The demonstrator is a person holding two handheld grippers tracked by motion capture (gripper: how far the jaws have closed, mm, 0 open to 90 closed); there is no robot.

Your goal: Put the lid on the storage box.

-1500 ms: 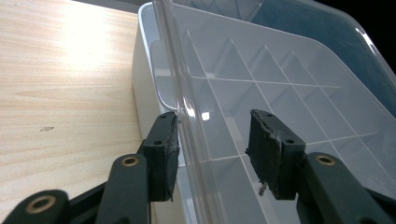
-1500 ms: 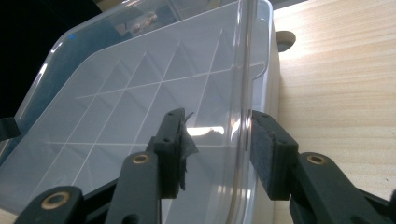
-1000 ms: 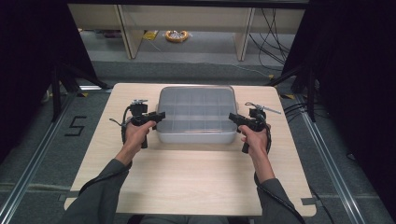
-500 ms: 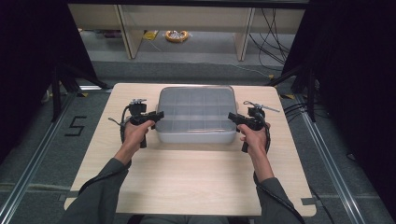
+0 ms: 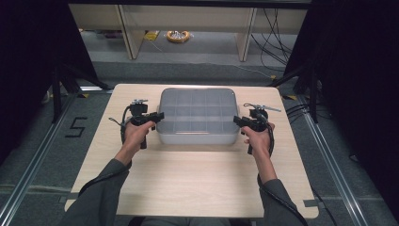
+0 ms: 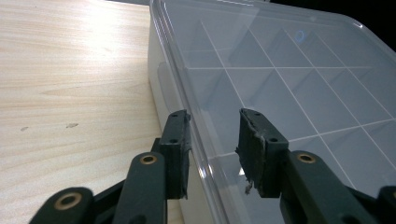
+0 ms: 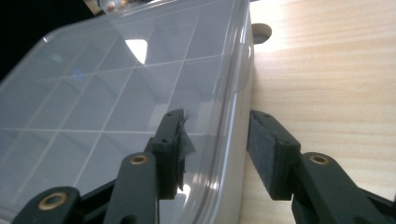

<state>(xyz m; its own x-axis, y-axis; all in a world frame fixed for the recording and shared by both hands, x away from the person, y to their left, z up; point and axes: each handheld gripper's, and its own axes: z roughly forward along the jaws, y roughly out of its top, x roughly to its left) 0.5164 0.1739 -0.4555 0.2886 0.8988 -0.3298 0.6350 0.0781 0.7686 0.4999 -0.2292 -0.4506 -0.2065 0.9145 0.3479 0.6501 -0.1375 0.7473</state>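
Observation:
A clear plastic compartment box (image 5: 197, 115) with its lid on stands at the middle of the wooden table (image 5: 197, 183). My left gripper (image 5: 159, 116) is at its left side and my right gripper (image 5: 237, 121) at its right side, each held by a hand. In the left gripper view the jaws (image 6: 212, 140) straddle the lid's rim on the box (image 6: 289, 70). They have just been closing, and one pad (image 6: 180, 140) sits by the outer wall. The right gripper (image 7: 215, 140) likewise straddles the rim of the box (image 7: 116, 84), with gaps showing at both pads.
Bare tabletop (image 6: 70, 70) lies outside each gripper and in front of the box. Beyond the table are shelf legs, a yellow coil (image 5: 178, 36) on the floor, and cables (image 5: 277, 33) at the right. Black drapes flank both sides.

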